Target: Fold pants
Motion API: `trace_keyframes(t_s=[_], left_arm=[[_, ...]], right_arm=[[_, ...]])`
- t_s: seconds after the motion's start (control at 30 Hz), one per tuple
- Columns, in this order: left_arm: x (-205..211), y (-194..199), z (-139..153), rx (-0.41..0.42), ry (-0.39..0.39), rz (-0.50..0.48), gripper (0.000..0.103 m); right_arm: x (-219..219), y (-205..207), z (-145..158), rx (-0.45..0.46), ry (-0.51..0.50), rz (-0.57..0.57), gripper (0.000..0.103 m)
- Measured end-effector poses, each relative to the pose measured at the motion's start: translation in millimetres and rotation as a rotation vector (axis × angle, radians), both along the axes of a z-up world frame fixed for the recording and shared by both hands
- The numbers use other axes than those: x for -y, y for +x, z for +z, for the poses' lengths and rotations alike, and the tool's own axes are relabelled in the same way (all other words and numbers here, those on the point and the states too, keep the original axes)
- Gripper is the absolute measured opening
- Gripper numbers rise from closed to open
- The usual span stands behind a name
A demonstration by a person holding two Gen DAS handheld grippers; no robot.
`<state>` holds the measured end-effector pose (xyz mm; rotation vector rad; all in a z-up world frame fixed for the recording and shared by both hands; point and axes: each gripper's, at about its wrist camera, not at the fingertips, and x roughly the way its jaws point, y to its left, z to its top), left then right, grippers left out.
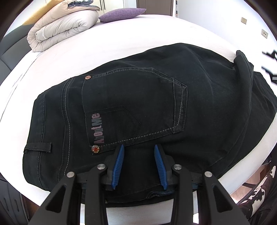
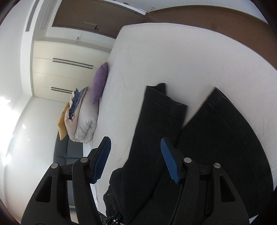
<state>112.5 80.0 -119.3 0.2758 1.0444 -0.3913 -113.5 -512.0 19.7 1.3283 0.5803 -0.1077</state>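
My left gripper (image 1: 139,148) points steeply down at the pants (image 1: 138,107), which lie on the white bed (image 1: 121,39). Its blue pads (image 1: 119,164) stand part-way apart with black cloth between them, just below the back pocket (image 1: 135,103); I cannot tell whether they pinch the fabric or only rest on it. The seat of the pants faces up, with a rivet (image 1: 95,149) at the pocket's near left corner and a belt loop (image 1: 39,145) further left. A folded duvet (image 1: 64,29) and a purple cushion (image 1: 121,14) sit at the far left of the bed.

My right gripper (image 2: 135,143) is off the cloth, jaws apart and holding nothing. Beyond it the two legs (image 2: 155,129) run away across the bed, hems apart at the far end. The wardrobe (image 2: 69,69) stands to the left.
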Motion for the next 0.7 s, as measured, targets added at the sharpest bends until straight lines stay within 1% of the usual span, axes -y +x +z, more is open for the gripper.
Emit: trace_keyframes(t_s=[0.07, 0.1, 0.17, 0.23, 0.3, 0.33, 0.4, 0.43, 0.53, 0.6, 0.67, 0.7], left_arm=[[0.7, -0.2, -0.3, 0.001, -0.001, 0.002, 0.039], [0.8, -0.3, -0.2, 0.002, 0.000, 0.002, 0.039], [1.0, -0.2, -0.3, 0.001, -0.001, 0.004, 0.039], [0.8, -0.4, -0.3, 0.003, -0.002, 0.004, 0.039], [0.3, -0.7, -0.2, 0.005, -0.004, 0.004, 0.039], [0.0, -0.9, -0.4, 0.006, -0.005, 0.004, 0.039], [-0.2, -1.2, -0.4, 0.007, -0.007, 0.004, 0.039], [-0.5, -1.4, -0.4, 0.008, -0.007, 0.004, 0.039], [0.0, -1.3, -0.5, 0.008, -0.010, 0.006, 0.039], [-0.7, -1.3, -0.5, 0.009, -0.013, 0.005, 0.039], [-0.8, -1.2, -0.5, 0.010, -0.013, 0.005, 0.039], [-0.6, -1.2, -0.5, 0.011, -0.013, 0.006, 0.039]], right_arm=[[-6.1, -1.5, -34.5, -0.016, 0.083, -0.014, 0.059], [-11.0, 5.9, -49.1, -0.023, 0.120, -0.015, 0.059], [-25.6, 15.5, -65.5, -0.038, 0.154, -0.004, 0.058], [-34.0, 22.0, -77.3, -0.045, 0.164, 0.009, 0.056], [-41.4, 36.9, -82.4, -0.053, 0.174, 0.015, 0.056], [-44.0, 37.6, -89.9, -0.051, 0.185, 0.015, 0.055], [-44.3, 49.9, -99.5, -0.044, 0.224, 0.001, 0.053], [-42.9, 36.9, -103.0, -0.033, 0.250, -0.017, 0.051], [-42.2, 34.0, -106.0, 0.006, 0.288, -0.060, 0.049], [-45.7, 29.5, -109.1, 0.031, 0.304, -0.080, 0.046], [-47.3, 25.2, -115.6, 0.068, 0.350, -0.120, 0.042], [-49.0, 14.0, -119.2, 0.087, 0.376, -0.149, 0.042]])
